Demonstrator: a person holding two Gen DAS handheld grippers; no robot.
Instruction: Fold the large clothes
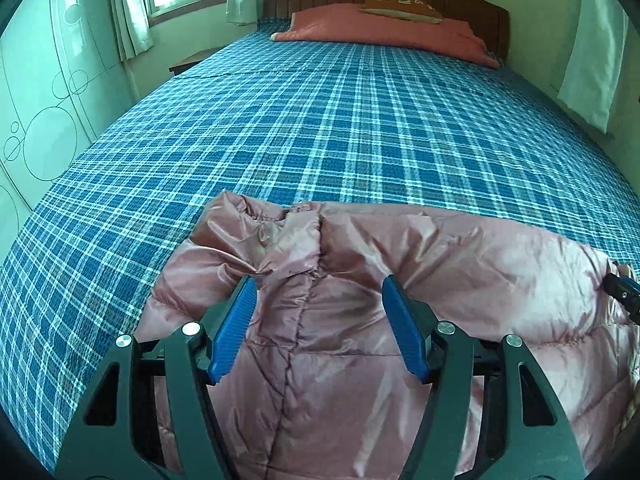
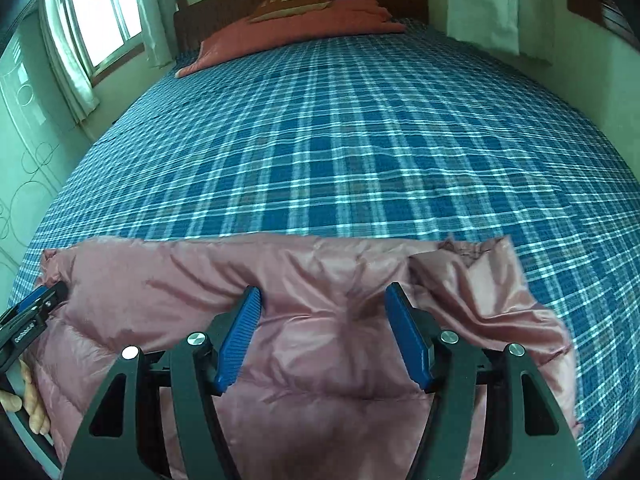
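Note:
A shiny pink puffer jacket lies across the near end of the bed, with a gathered cuff or collar at its far left edge. In the left wrist view my left gripper stands open over a seam on the jacket's left part, its blue fingertips down at the fabric. The right wrist view shows the same jacket, and my right gripper is open over its right part, fabric bulging between the pads. Each gripper shows at the edge of the other's view, the right one and the left one.
The bed is covered by a blue plaid sheet that stretches far beyond the jacket. A red folded blanket with a brown cushion lies by the wooden headboard. A window with curtains and a pale wardrobe are on the left. A hand holds the left gripper.

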